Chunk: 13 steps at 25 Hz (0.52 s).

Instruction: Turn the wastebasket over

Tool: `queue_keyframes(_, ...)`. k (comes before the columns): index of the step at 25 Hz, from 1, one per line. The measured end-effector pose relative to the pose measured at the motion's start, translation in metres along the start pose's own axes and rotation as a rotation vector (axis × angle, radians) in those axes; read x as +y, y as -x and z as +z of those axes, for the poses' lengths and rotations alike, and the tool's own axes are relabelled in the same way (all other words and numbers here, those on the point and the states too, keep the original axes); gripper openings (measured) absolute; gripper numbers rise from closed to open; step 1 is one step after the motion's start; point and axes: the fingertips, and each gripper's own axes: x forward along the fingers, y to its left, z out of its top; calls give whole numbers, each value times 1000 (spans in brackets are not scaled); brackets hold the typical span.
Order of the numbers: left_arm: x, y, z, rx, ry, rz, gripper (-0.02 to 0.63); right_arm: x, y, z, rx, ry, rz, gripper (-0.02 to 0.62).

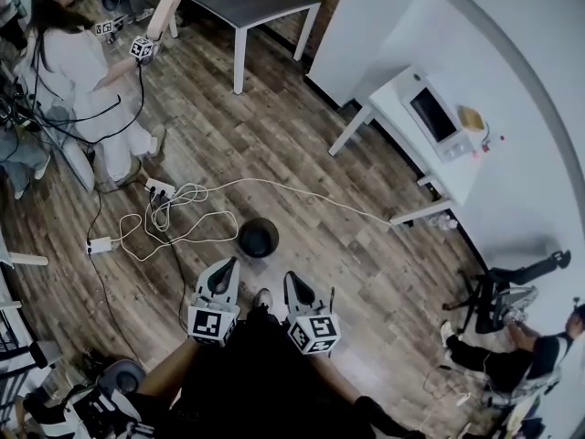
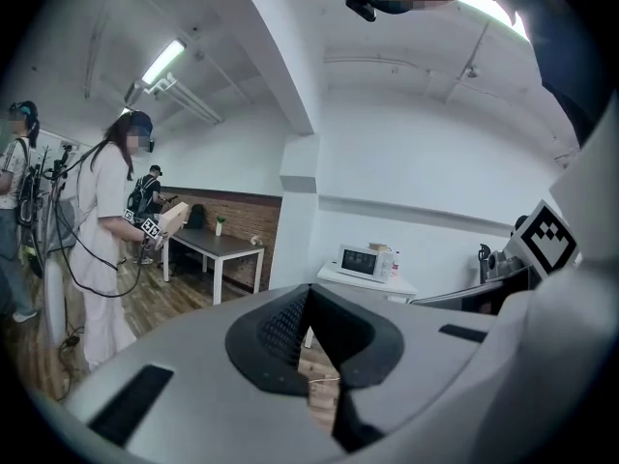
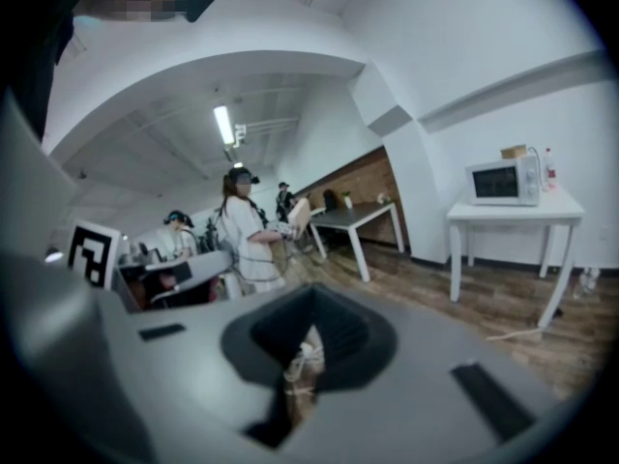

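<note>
You held the left gripper (image 1: 221, 280) and the right gripper (image 1: 296, 289) side by side close to your body, both aimed forward, each with its jaws clenched together on nothing. The small round black wastebasket (image 1: 258, 237) sat on the brown wood-plank floor (image 1: 302, 154) just ahead of them, untouched. A tangle of white cables (image 1: 174, 210) lay near its left edge, with open planks to its right.

Left gripper (image 1: 226, 268) and right gripper (image 1: 292, 280) hang side by side, fingers closed.

Black wastebasket (image 1: 258, 237), brown wood-grain floor (image 1: 274, 144)
</note>
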Motion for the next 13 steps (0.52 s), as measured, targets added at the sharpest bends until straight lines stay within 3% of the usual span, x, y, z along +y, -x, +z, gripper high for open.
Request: queue_keyframes(13, 1, -7, 2, -36, -24, -1, 32, -5, -4, 5, -18, 21, -2, 32)
